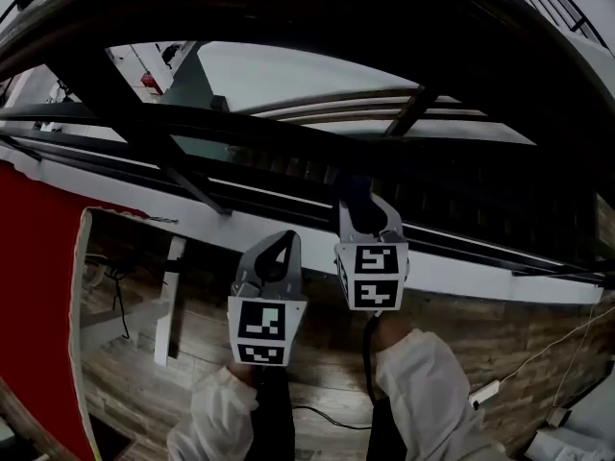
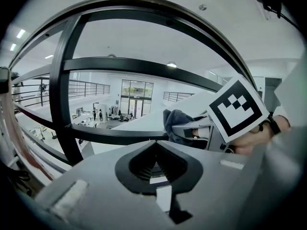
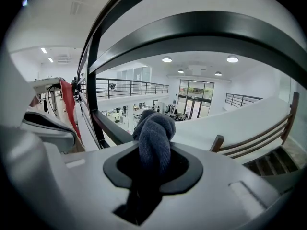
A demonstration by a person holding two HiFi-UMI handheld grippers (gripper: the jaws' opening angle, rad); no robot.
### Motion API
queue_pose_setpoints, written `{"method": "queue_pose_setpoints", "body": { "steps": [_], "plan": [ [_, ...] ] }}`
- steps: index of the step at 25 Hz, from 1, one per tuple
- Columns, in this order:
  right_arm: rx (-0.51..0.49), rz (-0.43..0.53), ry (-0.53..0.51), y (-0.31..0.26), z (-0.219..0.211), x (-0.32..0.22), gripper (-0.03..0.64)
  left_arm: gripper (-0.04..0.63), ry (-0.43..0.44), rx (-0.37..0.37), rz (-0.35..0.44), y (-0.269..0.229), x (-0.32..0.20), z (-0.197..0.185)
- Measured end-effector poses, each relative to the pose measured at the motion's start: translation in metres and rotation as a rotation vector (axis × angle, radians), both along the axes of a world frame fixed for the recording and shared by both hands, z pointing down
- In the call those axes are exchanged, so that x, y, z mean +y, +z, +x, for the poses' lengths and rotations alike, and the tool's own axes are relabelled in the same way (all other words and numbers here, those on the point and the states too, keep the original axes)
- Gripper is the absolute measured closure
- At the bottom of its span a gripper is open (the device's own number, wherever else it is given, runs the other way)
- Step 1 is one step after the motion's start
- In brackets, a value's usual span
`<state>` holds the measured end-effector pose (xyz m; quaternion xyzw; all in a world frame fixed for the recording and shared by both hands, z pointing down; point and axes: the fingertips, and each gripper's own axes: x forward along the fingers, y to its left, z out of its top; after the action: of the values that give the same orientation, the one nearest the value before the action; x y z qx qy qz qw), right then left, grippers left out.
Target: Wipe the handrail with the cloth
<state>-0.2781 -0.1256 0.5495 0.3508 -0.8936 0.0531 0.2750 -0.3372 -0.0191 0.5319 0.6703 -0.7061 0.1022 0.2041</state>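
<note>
The dark handrail [image 1: 288, 8] arcs across the top of the head view, with thinner black railing bars [image 1: 192, 123] below it. My right gripper [image 1: 362, 205] is shut on a bunched dark blue-grey cloth [image 1: 354, 192], held up near the lower bars and well below the top rail. In the right gripper view the cloth [image 3: 154, 133] bulges out between the jaws of that gripper [image 3: 153, 150], under the thick handrail [image 3: 216, 32]. My left gripper [image 1: 282, 241] sits just left of it, lower, shut on nothing. The left gripper view shows that gripper [image 2: 154, 145], the cloth [image 2: 177, 123] and the railing [image 2: 62, 90].
A red panel [image 1: 38, 286] stands at the left. Wooden floor [image 1: 452, 325] lies far below, with a white cable [image 1: 538, 353] on it. A black upright post [image 3: 93, 80] and a wooden stair rail [image 3: 254, 138] are nearby. Beyond the railing is an open hall.
</note>
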Motion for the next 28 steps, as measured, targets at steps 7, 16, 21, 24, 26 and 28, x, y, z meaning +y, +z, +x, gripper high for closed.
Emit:
{"method": "queue_pose_setpoints", "body": {
  "steps": [7,16,21,24,26,28],
  "plan": [
    [0.002,0.0,0.03,-0.002,0.076,-0.021,0.526,0.592,0.035,-0.009,-0.006,-0.002,-0.025,0.066],
    [-0.011,0.002,0.071,-0.007,0.151,-0.04,0.526,0.592,0.086,0.003,-0.016,0.006,-0.048,0.143],
    [-0.01,0.004,0.121,-0.006,0.199,-0.053,0.526,0.592,0.117,0.003,-0.018,0.006,-0.065,0.176],
    [-0.013,0.006,0.142,-0.007,0.228,-0.063,0.526,0.592,0.129,0.004,-0.013,0.004,-0.079,0.196],
    [-0.017,0.015,0.155,-0.006,0.246,-0.069,0.526,0.592,0.137,0.011,-0.015,0.007,-0.086,0.21],
    [-0.023,0.025,0.169,-0.005,0.264,-0.075,0.526,0.594,0.148,0.012,-0.015,0.008,-0.092,0.225]
  ]
}}
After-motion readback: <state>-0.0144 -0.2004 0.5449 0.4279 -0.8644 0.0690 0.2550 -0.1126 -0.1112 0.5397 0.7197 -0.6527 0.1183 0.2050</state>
